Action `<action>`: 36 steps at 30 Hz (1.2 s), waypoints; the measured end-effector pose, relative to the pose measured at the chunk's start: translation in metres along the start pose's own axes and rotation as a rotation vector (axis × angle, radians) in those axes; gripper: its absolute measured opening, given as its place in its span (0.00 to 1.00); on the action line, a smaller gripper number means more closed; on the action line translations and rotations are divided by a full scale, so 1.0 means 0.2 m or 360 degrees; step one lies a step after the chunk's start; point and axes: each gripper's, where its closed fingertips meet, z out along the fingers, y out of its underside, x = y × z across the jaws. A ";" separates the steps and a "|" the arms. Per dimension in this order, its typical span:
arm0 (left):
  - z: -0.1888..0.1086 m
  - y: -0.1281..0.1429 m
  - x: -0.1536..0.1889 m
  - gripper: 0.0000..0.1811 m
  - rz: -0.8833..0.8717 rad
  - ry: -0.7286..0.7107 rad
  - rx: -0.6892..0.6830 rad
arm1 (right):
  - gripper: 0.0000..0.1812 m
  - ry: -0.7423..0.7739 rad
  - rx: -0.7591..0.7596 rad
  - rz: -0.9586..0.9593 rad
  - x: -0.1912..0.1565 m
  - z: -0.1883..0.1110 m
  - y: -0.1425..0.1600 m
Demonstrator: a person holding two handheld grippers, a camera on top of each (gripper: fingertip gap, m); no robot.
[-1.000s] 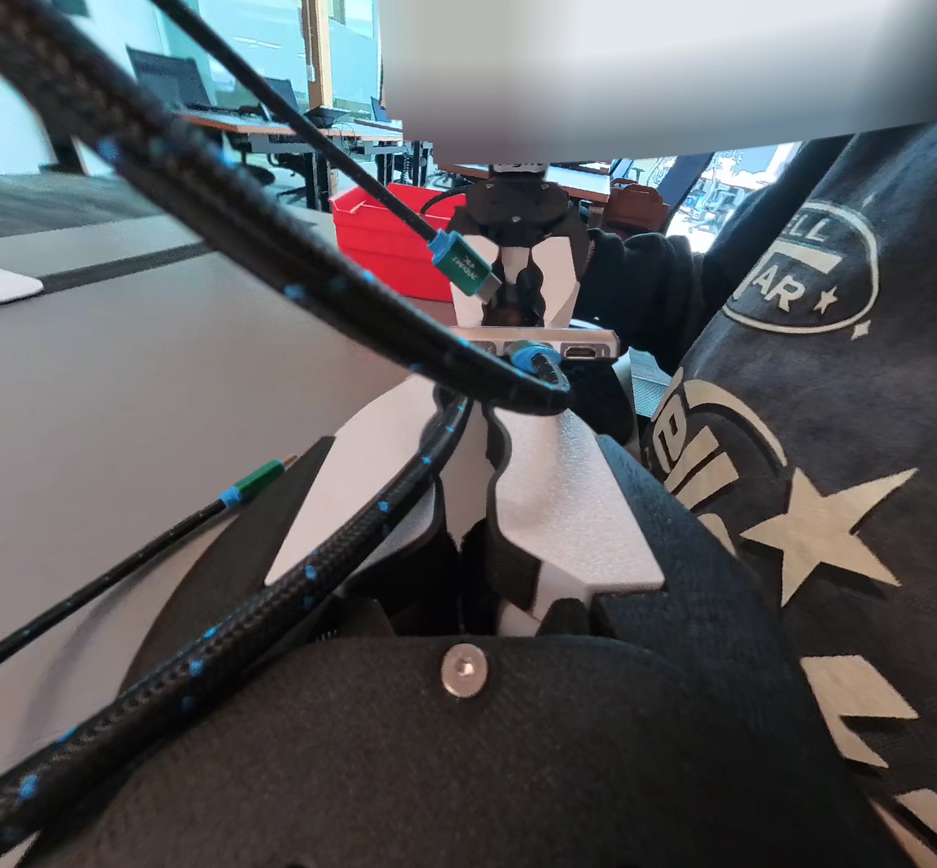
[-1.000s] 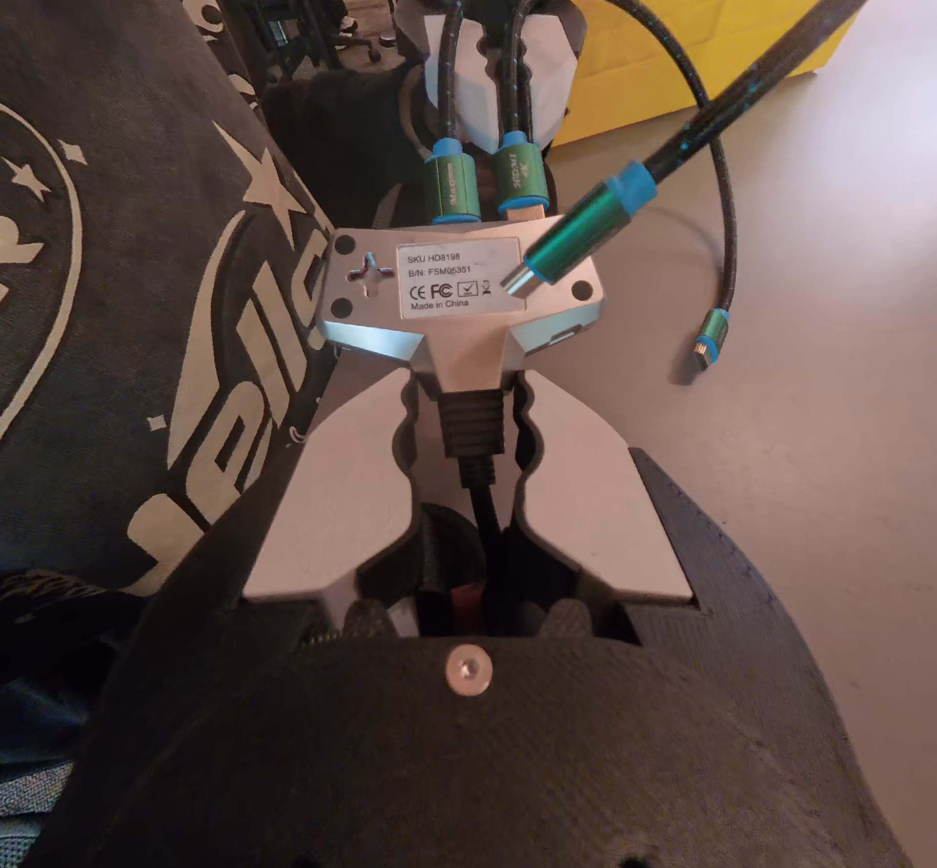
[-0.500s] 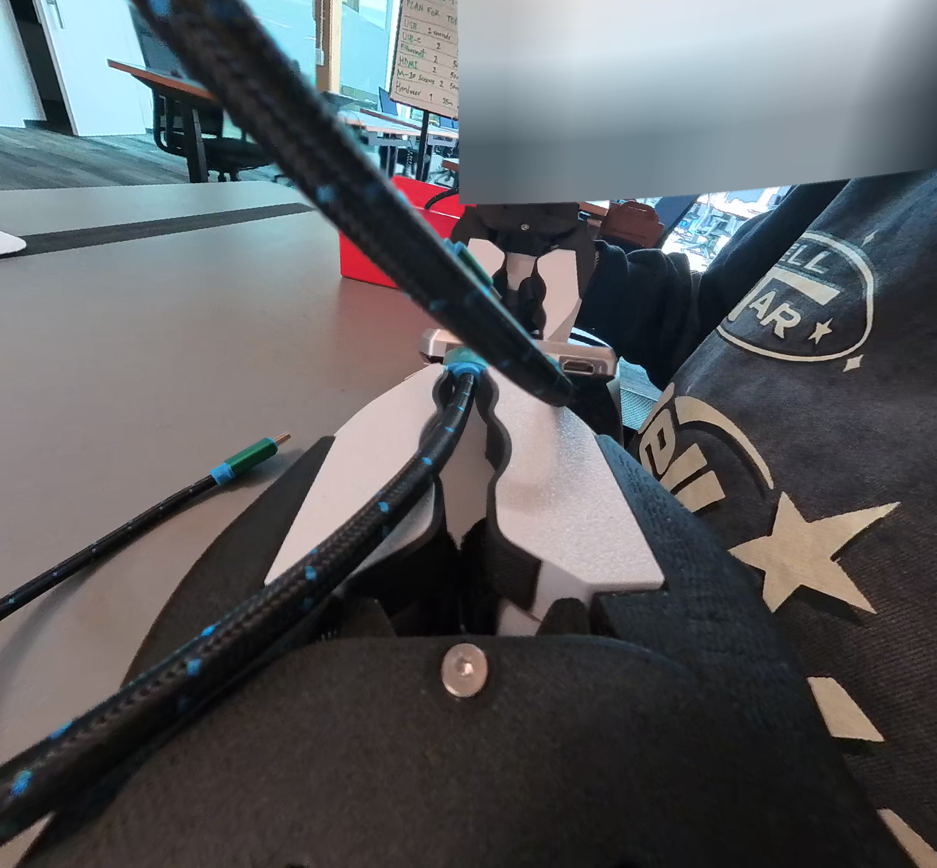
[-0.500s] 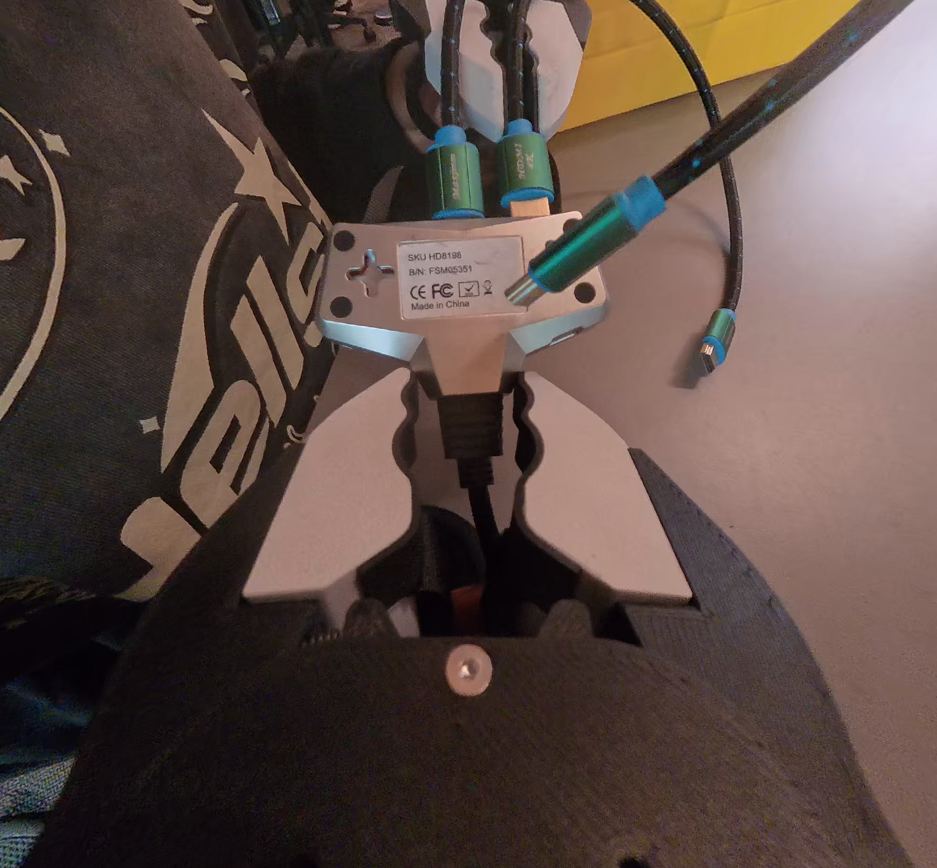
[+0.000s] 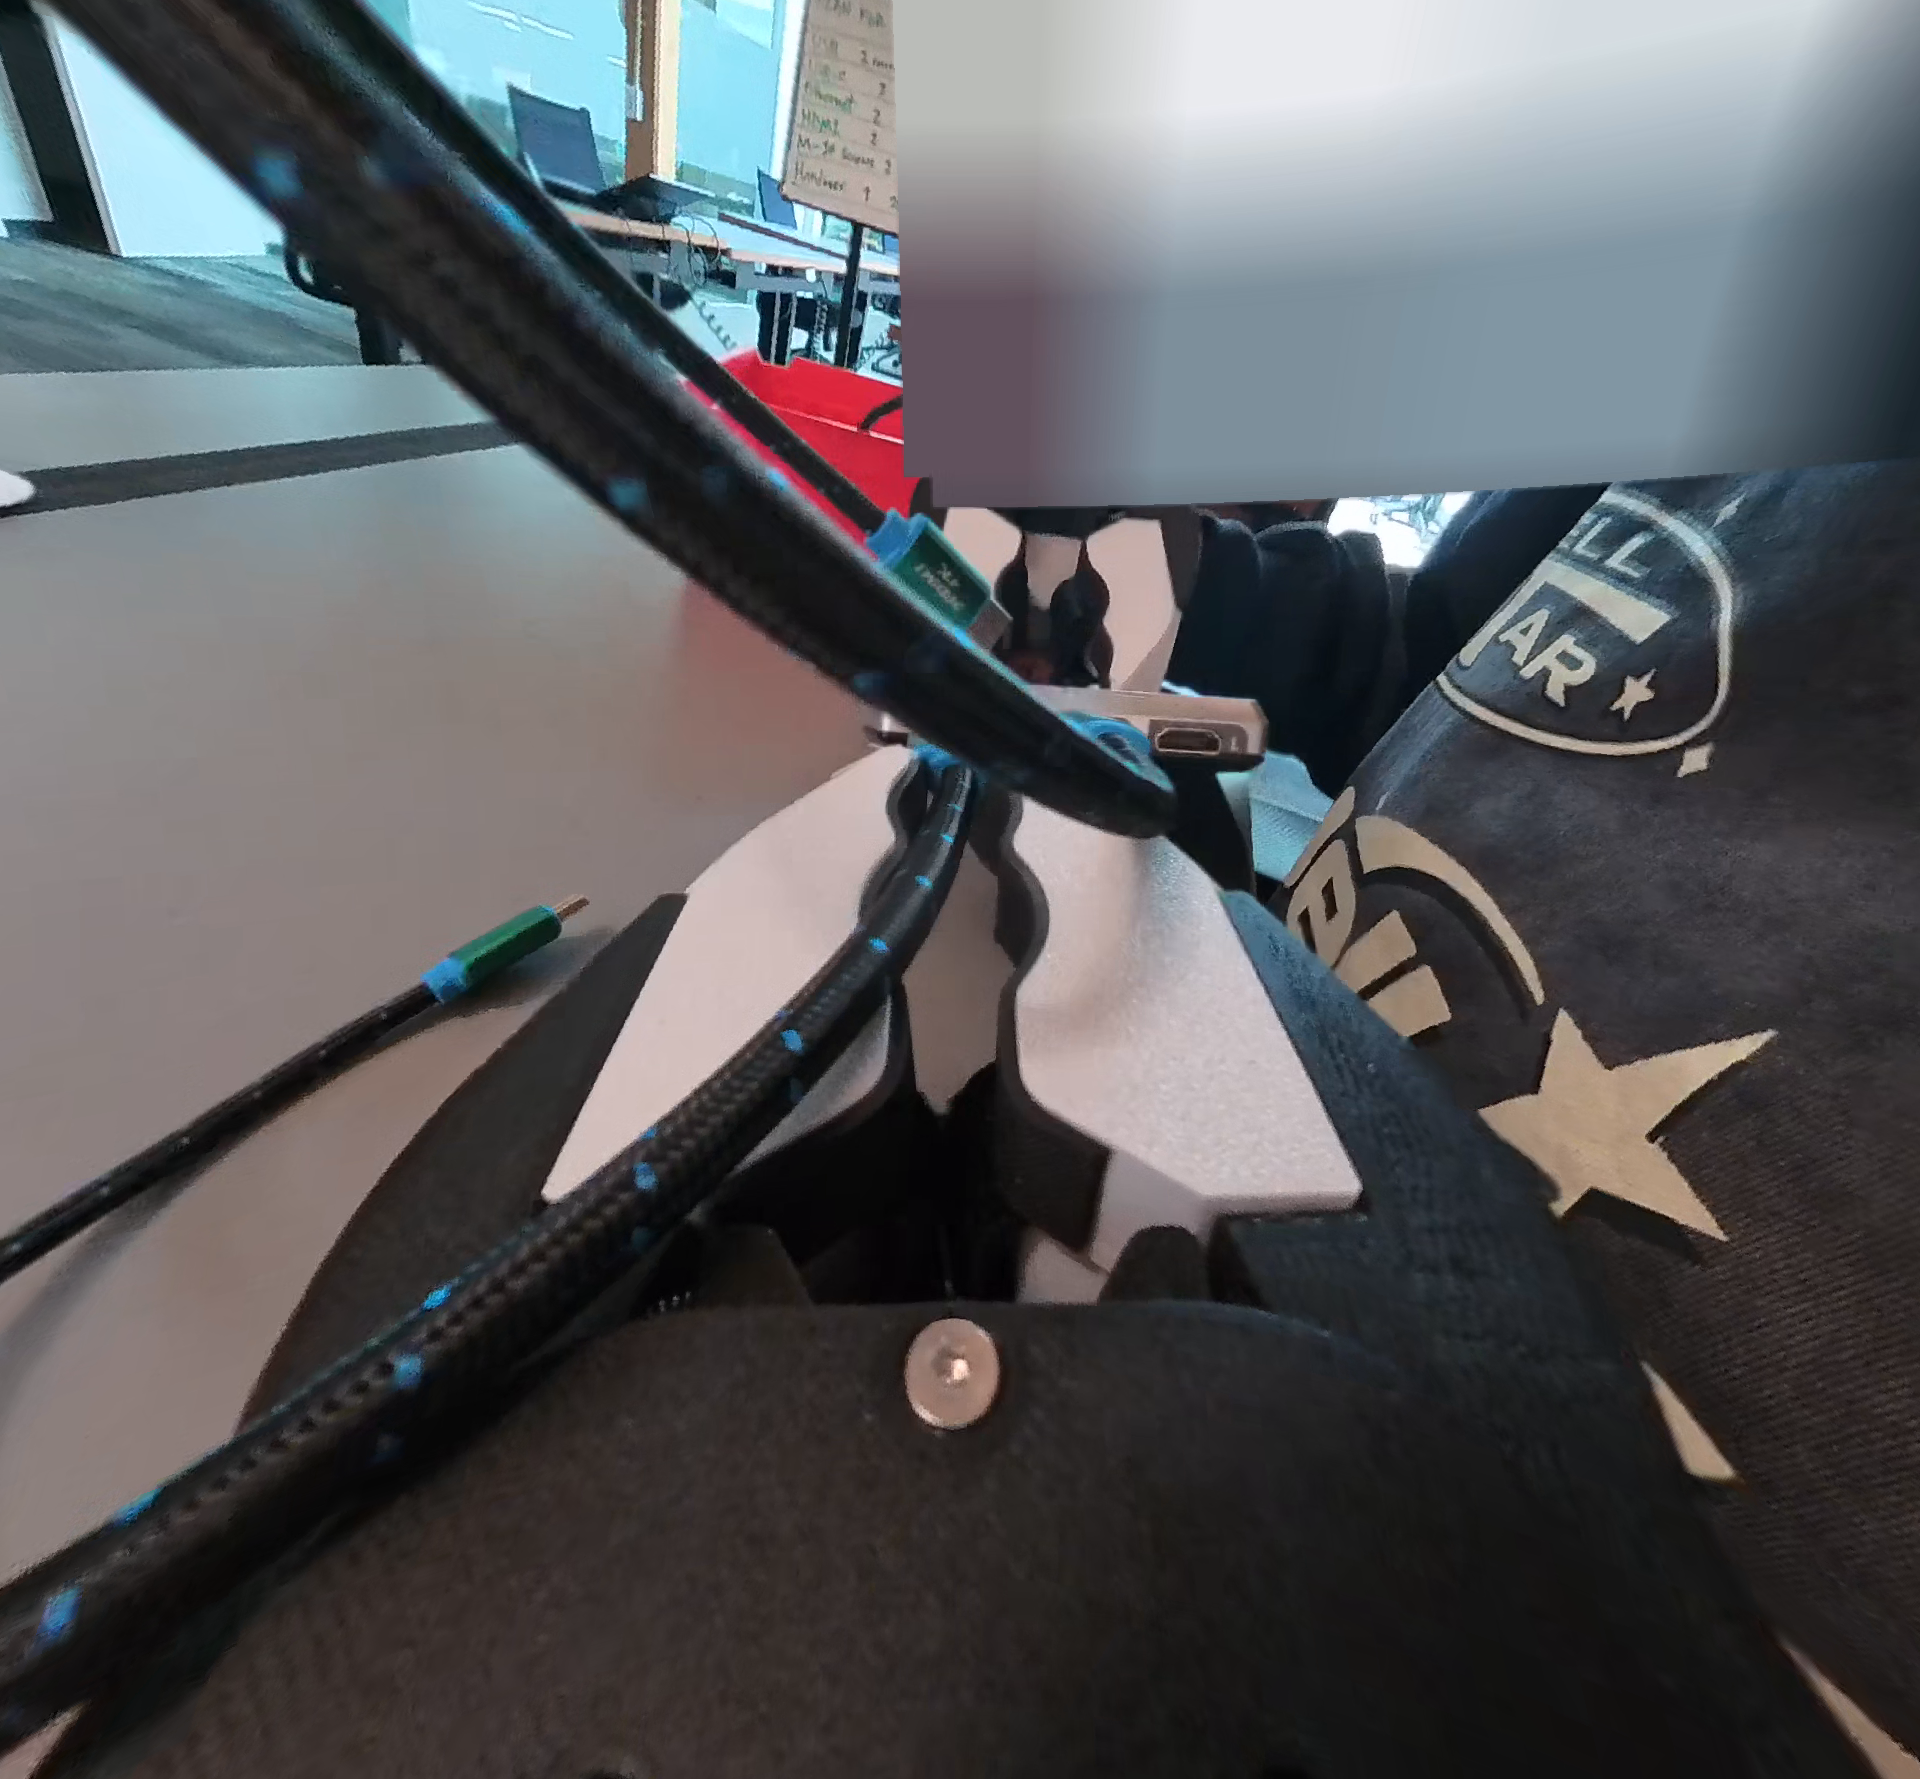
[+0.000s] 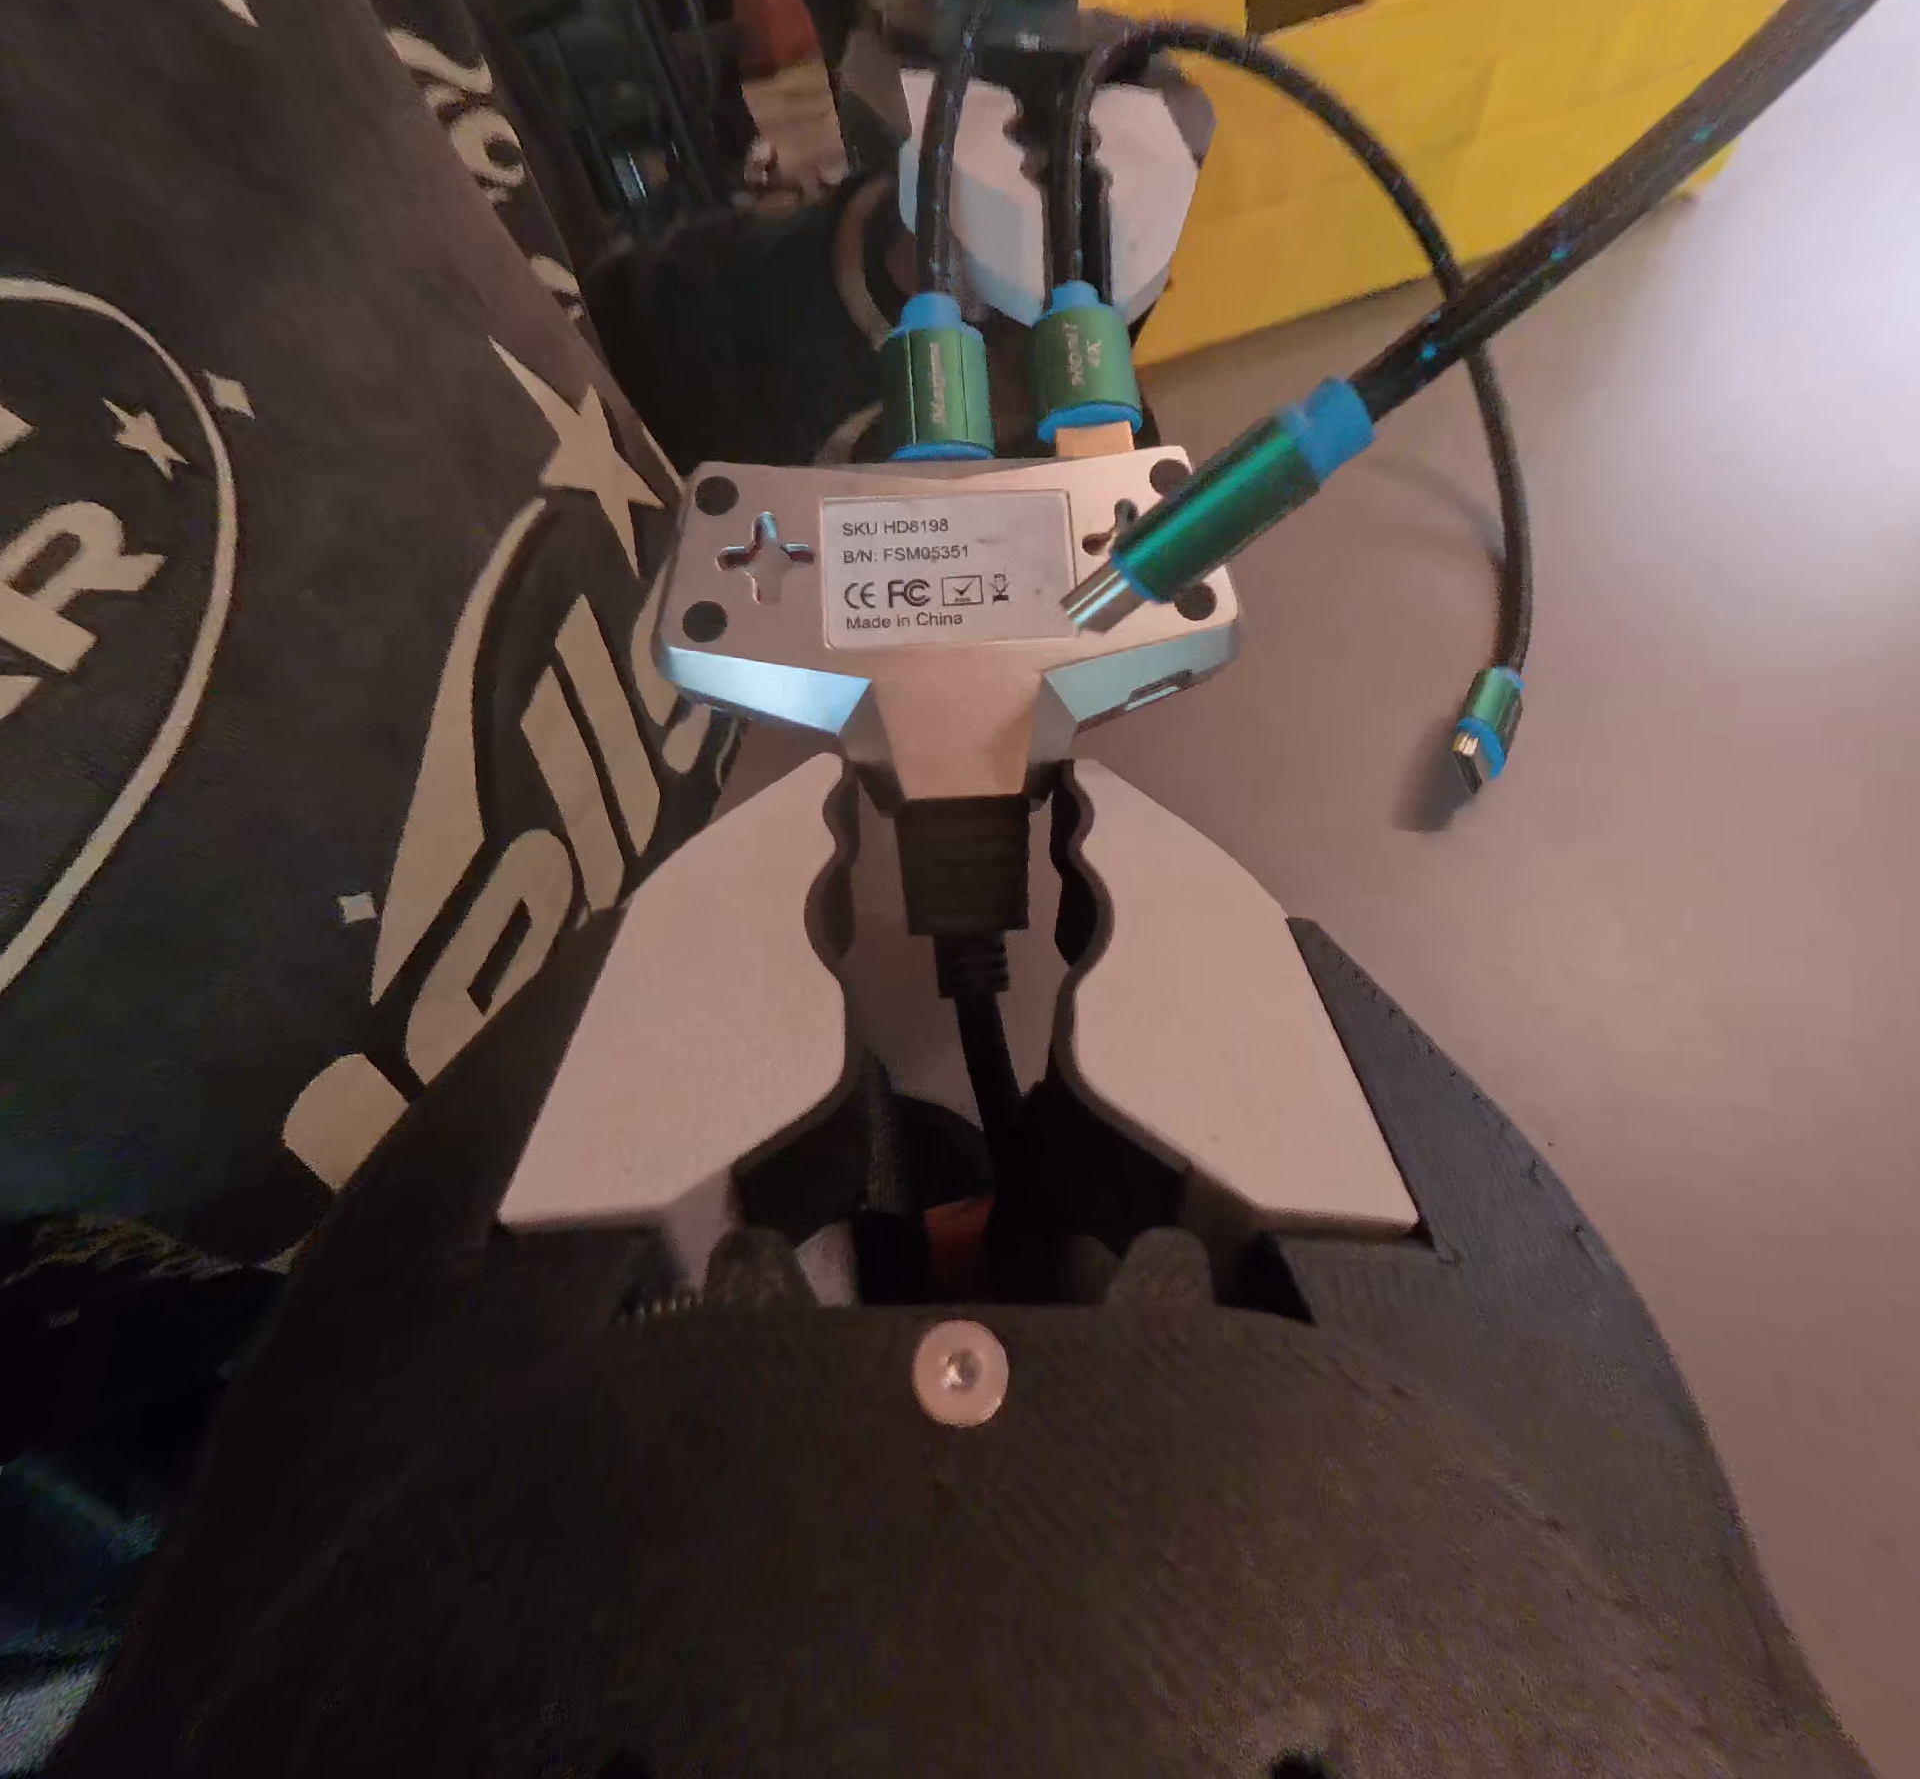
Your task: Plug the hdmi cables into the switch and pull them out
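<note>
Gripping the silver switch (image 6: 940,586) by its narrow tail end, my right gripper (image 6: 956,794) pinches it label-side up. Two green plugs meet its far edge: the inner plug (image 6: 938,391) seated, the outer plug (image 6: 1081,373) part out, gold tip showing. My left gripper (image 5: 961,799) is pressed together on that cable (image 5: 727,1095). A loose plug (image 6: 1210,524) hangs above the switch; another connector (image 6: 1486,721) lies on the table (image 6: 1662,898).

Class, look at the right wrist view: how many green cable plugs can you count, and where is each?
4: two side by side at the switch's far edge, one hanging above its right corner, one small on the table. Others may be hidden.
</note>
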 end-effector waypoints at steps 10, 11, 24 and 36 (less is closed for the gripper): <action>-0.04 -0.01 -0.04 0.06 -0.0047 -0.0069 0.0077 | 0.20 0.0064 0.0070 -0.0027 0.02 -0.03 -0.03; -0.05 -0.02 -0.05 0.06 -0.0055 -0.0093 0.0090 | 0.20 0.0101 0.0058 -0.0020 0.04 -0.04 -0.02; -0.17 -0.10 -0.09 0.05 -0.0198 -0.0213 0.0412 | 0.42 0.0957 -0.0354 0.0106 0.46 -0.15 0.15; -0.09 -0.16 0.05 0.05 -0.0326 0.0112 0.0504 | 0.20 0.0863 0.0058 -0.1582 0.13 0.27 -0.44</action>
